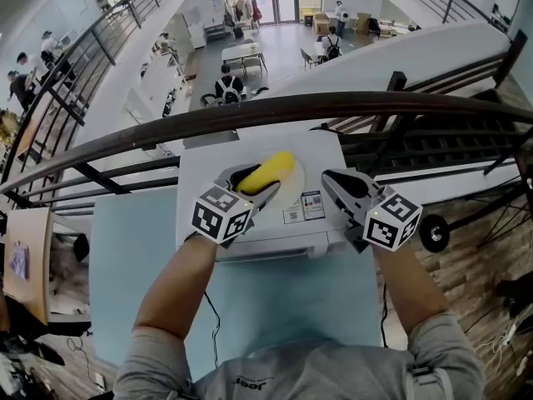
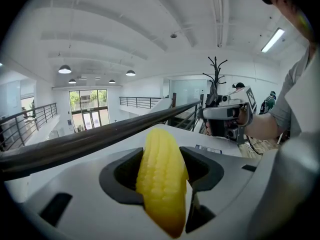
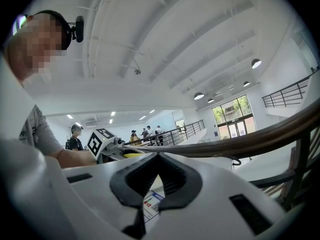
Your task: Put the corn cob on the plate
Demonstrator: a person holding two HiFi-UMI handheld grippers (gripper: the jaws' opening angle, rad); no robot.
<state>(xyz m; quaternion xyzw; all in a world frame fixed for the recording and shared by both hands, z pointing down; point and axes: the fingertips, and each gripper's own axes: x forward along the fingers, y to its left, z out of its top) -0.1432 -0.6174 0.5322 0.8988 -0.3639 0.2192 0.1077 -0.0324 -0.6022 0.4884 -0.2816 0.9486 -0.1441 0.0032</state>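
Observation:
My left gripper (image 1: 256, 185) is shut on a yellow corn cob (image 1: 268, 172), with the cob's tip sticking out beyond the jaws. The cob hangs over the left part of a round white plate (image 1: 296, 187) on the small white table (image 1: 204, 173). In the left gripper view the corn cob (image 2: 161, 179) stands between the two black pads and fills the gap. My right gripper (image 1: 338, 185) rests to the right of the plate, with its jaws together and nothing in them. In the right gripper view the right gripper's (image 3: 158, 155) tips meet.
A dark handrail (image 1: 333, 102) curves just beyond the table, with an open atrium far below it. Two printed cards (image 1: 304, 205) lie on the table by the plate. A pale blue surface (image 1: 133, 248) lies under and in front of the table. A black wheel (image 1: 435, 233) stands at the right.

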